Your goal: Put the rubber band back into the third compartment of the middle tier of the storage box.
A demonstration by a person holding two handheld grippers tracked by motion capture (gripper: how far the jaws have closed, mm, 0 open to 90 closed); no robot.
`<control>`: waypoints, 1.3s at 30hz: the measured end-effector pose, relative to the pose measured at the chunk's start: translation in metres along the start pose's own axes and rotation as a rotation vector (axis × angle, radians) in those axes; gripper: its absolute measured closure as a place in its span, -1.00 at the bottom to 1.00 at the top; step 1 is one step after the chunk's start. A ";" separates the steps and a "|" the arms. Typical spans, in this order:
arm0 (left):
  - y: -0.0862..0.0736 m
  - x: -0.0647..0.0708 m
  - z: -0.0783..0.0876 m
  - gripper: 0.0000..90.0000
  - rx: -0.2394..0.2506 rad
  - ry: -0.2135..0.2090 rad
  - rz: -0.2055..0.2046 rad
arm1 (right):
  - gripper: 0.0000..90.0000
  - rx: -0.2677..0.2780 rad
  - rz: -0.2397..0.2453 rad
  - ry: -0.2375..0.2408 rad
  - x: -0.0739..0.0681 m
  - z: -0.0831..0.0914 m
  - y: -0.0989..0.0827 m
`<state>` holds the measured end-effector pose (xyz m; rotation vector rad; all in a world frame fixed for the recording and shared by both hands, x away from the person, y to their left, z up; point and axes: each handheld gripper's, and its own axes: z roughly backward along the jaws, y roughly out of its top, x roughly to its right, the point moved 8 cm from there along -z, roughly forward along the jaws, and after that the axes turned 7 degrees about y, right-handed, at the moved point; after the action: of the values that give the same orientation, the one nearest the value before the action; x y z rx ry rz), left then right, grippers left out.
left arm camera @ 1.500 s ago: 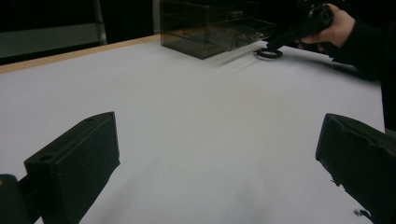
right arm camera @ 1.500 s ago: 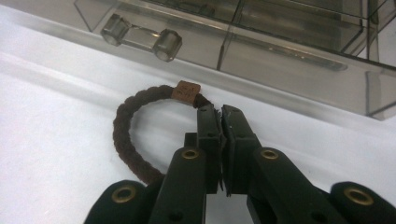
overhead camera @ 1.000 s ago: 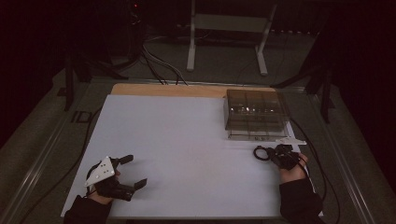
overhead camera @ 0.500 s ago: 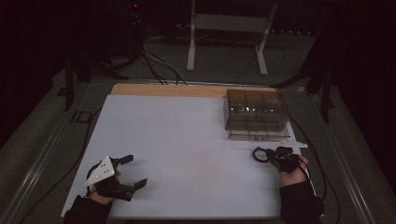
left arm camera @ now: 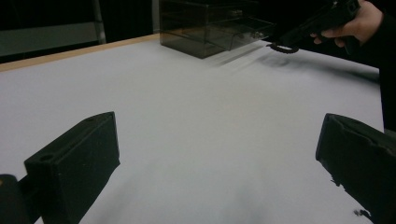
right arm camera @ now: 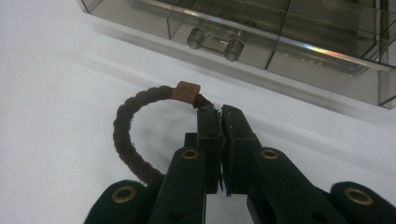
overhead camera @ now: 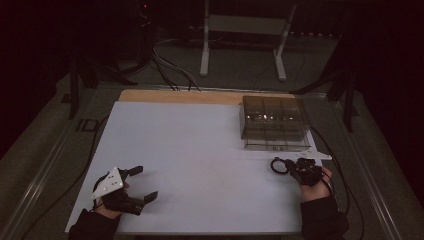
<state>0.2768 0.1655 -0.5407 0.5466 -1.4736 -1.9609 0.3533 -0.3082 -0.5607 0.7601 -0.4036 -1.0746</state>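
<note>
A dark brown braided cord ring (right arm camera: 122, 135) with a small tan tag (right arm camera: 186, 90) hangs to the left of my right gripper (right arm camera: 220, 113), whose jaws are shut on it just below the tag. In the high view the ring (overhead camera: 278, 165) sits just above the white mat, left of the right gripper (overhead camera: 292, 166), in front of a smoky clear drawer box (overhead camera: 272, 120). One drawer with a clear handle (right arm camera: 215, 43) faces me, slightly pulled out. My left gripper (overhead camera: 146, 182) rests open at the mat's near left corner, nothing between its fingers (left arm camera: 74, 161).
The white mat (overhead camera: 200, 150) covers a wooden table (overhead camera: 150, 96). A white flat piece (overhead camera: 320, 155) lies right of the box. Cables run along the right side and the floor beyond. The far hand with the ring (left arm camera: 282, 48) shows in the left gripper view.
The right hand with the ring has edged slightly toward the table's front edge. The left gripper has stayed where it was.
</note>
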 end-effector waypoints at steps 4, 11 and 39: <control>0.000 0.000 0.000 -0.99 -0.001 0.000 0.000 | 0.93 0.008 0.001 0.003 0.000 0.002 0.003; 0.000 0.000 0.000 -0.99 -0.002 0.000 0.002 | 0.93 0.022 0.003 0.010 -0.003 0.006 0.010; 0.000 -0.001 0.000 -0.99 -0.003 0.004 -0.002 | 0.93 0.092 0.029 0.013 -0.001 0.023 0.045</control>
<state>0.2774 0.1664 -0.5410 0.5502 -1.4683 -1.9618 0.3669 -0.3037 -0.5122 0.8397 -0.4545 -1.0291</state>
